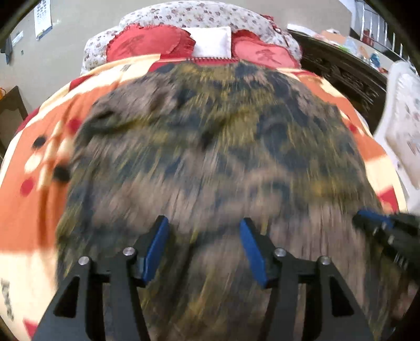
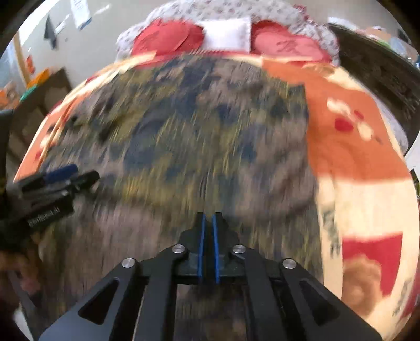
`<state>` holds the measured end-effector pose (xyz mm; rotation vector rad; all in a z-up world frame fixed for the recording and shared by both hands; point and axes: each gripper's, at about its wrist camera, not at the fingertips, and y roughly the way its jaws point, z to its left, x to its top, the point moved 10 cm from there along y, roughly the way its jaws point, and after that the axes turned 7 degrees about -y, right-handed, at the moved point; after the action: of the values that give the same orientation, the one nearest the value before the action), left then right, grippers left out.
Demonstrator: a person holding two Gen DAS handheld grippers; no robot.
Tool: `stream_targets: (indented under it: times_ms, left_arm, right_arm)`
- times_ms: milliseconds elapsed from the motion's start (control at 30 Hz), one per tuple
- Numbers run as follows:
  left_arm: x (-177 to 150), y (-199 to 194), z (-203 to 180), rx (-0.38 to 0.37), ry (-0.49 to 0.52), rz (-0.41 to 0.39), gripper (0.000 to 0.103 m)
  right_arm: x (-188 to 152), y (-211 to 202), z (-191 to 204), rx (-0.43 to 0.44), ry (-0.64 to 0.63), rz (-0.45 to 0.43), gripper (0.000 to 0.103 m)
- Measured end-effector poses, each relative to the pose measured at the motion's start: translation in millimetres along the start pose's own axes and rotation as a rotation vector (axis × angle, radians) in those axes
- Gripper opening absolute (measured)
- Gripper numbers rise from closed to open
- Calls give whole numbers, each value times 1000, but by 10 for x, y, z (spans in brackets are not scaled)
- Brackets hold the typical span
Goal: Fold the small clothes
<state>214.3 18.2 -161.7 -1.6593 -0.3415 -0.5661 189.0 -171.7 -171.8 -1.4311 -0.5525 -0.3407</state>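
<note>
Left wrist view: we see our left gripper [image 1: 204, 230], black frame with blue pads, jaws spread wide, nothing between the pads. It hangs over a brown, olive and dark-blue patterned garment [image 1: 210, 147] spread flat on the bed. Heavy motion blur, so we can't tell whether the pad tips touch the cloth. The garment covers most of the near and middle bed, lying on an orange, cream and red printed blanket [image 1: 34, 209] that shows along the left and right edges. At the near right edge the right gripper [image 1: 372, 219] comes into frame, blue pad tip over the garment's right side. At the far end: two red heart-shaped cushions [image 1: 149, 42] with a white pillow [image 1: 212, 40] between them, against floral bedding [image 1: 199, 13]. Dark carved wooden furniture [image 1: 341, 70] stands far right

Right wrist view: our right gripper [image 2: 208, 217] has its blue pads nearly together, only a thin slit between them, and we can make out no cloth in that slit. It points down at the near part of the same garment [image 2: 199, 126], which is blurred here too. The blanket [image 2: 354, 157] is exposed on the right. The left gripper [image 2: 71, 174] shows at the left edge, over the garment's left side. The cushions [image 2: 168, 36] and white pillow [image 2: 228, 32] sit at the far end
</note>
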Motion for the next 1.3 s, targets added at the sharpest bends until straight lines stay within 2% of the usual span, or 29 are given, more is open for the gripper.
stream_targets:
  times_ms: [167, 267, 367, 467, 533, 600, 667, 767, 800, 933, 1067, 1167, 1300]
  left_arm:
    - [-763, -421, 273, -25, 8, 83, 64]
    - [-1134, -673, 364, -32, 24, 115, 70]
    - [-1417, -885, 453, -47, 17, 100, 71]
    - [-1560, -1068, 519, -59, 12, 79, 70]
    - [-1512, -1175, 653, -75, -23, 50, 65]
    - [-1486, -1359, 896, -43, -76, -7, 66]
    - [-1533, -1404, 1043, -64, -121, -7, 66]
    - [-1696, -1301, 1160, -157, -207, 66, 66]
    - [-1704, -1324, 1170, -187, -216, 49, 66]
    - [-1712, -1357, 1135, -261, -241, 88, 67]
    - [-1802, -1443, 1053, -296, -247, 151, 67]
    - [-1981, -1495, 953, -353, -289, 226, 66]
    - [-2101, -1559, 857, -343, -294, 243, 65]
  right_arm:
    - [-542, -375, 120, 86, 17, 42, 17]
    - [-833, -609, 185, 115, 21, 26, 18]
    - [-1117, -763, 258, 137, 38, 43, 21]
    - [-1363, -913, 331, 133, 29, 22, 22]
    - [-1401, -944, 339, 116, 13, -3, 22]
    - [-1392, -936, 311, 121, 42, -11, 22]
    - [-1370, -925, 302, 128, 68, -15, 23]
    - [-1367, -922, 315, 115, 54, -26, 24]
    - [-1368, -924, 326, 107, 42, -33, 24]
    - [-1373, -925, 336, 99, 24, -42, 24]
    - [-1377, -923, 346, 100, 29, -41, 24]
    - [-1370, -923, 330, 97, 32, -42, 25]
    - [-1368, -922, 326, 98, 31, -40, 25]
